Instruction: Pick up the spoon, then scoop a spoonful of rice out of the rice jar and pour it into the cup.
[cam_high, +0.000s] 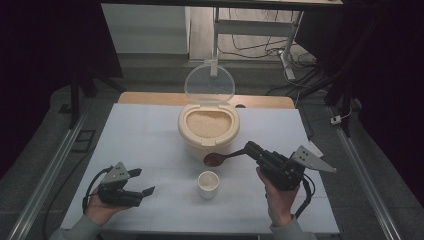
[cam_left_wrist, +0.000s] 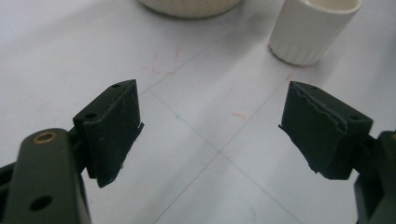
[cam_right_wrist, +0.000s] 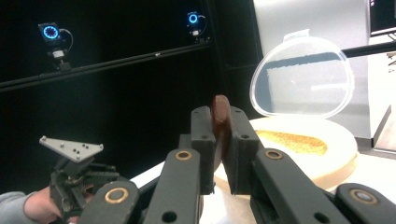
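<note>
Two grippers low in frame. Left gripper (cam_high: 142, 182), lower left, jaws spread, nothing between them. Right gripper (cam_high: 250, 148) clenched on a brown spoon (cam_high: 219, 158), glossy bowl hanging just above a small ribbed white cup (cam_high: 208, 184) at centre. Risk: the thin handle pivoting in the pads and tipping the spoon. Farther back, a cream rice bin (cam_high: 208, 127), grainy fill, clear round lid (cam_high: 209, 82) upright.

Bare table (cam_high: 145, 135) left of the cup (cam_high: 208, 184) and rice container (cam_high: 208, 131)
</note>
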